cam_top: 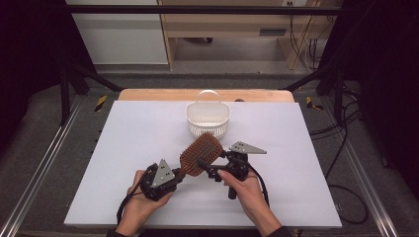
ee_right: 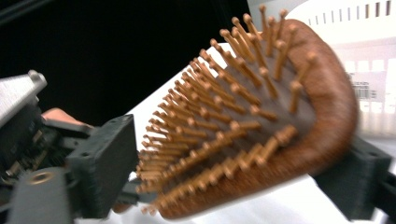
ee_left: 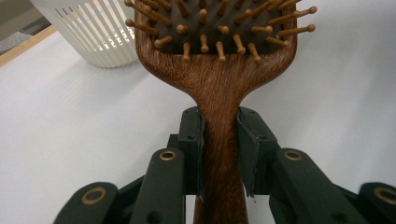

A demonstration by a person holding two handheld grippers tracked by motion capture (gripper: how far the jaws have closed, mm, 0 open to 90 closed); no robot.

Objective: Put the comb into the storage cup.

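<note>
Hairbrush (cam_top: 199,153) made of brown wood is up in the air over the white table (cam_top: 133,148), a bit nearer the front edge than the back edge, and about in the middle from side to side. Its bristle side faces up and toward the person. The handle points down to the left gripper (cam_top: 174,174), and the wide head points up toward the back of the table.

The left gripper is clamped on the brush handle. In the left gripper view its two black jaws press on both sides of the thin wooden neck (ee_left: 219,140), just under the head with its little wooden pins. A hand (cam_top: 141,202) holds this gripper near the front edge.

The right gripper (cam_top: 207,168) is at the brush head from the right side. In the right gripper view its jaws stand apart, one on each side of the head (ee_right: 261,121), with pins pointing at the left jaw. The picture is blurry, so I cannot tell if the pads touch the brush. The other hand (cam_top: 249,190) holds this gripper.

A white basket (cam_top: 208,118) with slits and a handle stands behind the brush, near the middle of the back edge, apart from it.
</note>
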